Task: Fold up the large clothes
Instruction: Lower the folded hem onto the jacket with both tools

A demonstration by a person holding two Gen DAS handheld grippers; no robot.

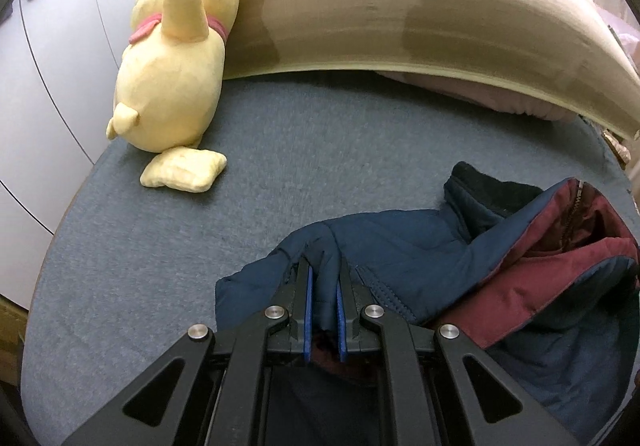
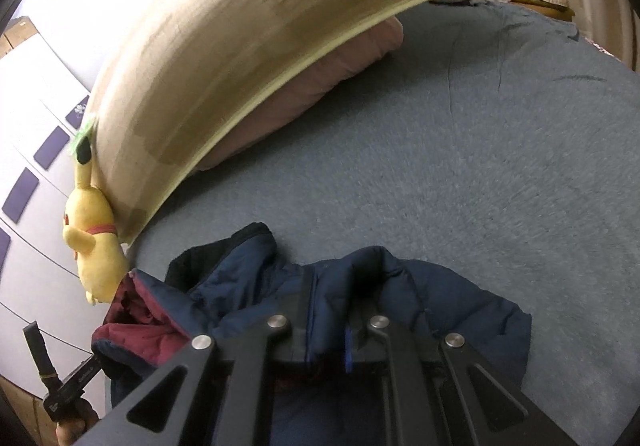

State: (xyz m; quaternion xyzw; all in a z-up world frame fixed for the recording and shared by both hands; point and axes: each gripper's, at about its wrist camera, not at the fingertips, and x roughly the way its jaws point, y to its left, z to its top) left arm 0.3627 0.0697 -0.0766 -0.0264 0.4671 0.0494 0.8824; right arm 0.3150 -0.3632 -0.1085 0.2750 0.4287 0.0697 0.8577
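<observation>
- Bedroom setting: one bed with a grey-blue cover (image 1: 248,174), filling most of both views; one tan padded headboard (image 1: 400,6) curving along its far side; pale wardrobe doors (image 1: 60,46) with dark rectangular handles beyond the bed's left edge.
- Pillow (image 2: 320,86), one, dusty pink, tucked under the headboard's lower edge, well apart from the garment.
- Jacket (image 1: 400,246), one, padded, navy outside with a maroon lining (image 1: 560,246) and a dark collar. It lies bunched on the near part of the cover, directly below and ahead of both tools. Judged long axis: crosswise to both pairs of fingers, running from one tool to the other, the open lined side nearer the left one.
- Plush toy (image 1: 176,66), one, yellow with a pink collar, leaning against the headboard's left end; well apart from the jacket in the left view, though the two overlap in the right view.
- Left gripper (image 1: 324,286), one: jaws drawn close, clamped on a ridge of navy fabric that rises between the blue pads (image 1: 308,310).
- Right gripper (image 2: 326,310), one: jaws likewise closed on a fold of navy fabric; view is motion-blurred, so the pinch reads less sharply.
- Nearness: both tools already grip the garment, neither nearer. Judgement: the next move turns on carrying the two held points together across the cover, away from the person, keeping the span taut so the bulk lays flat.
</observation>
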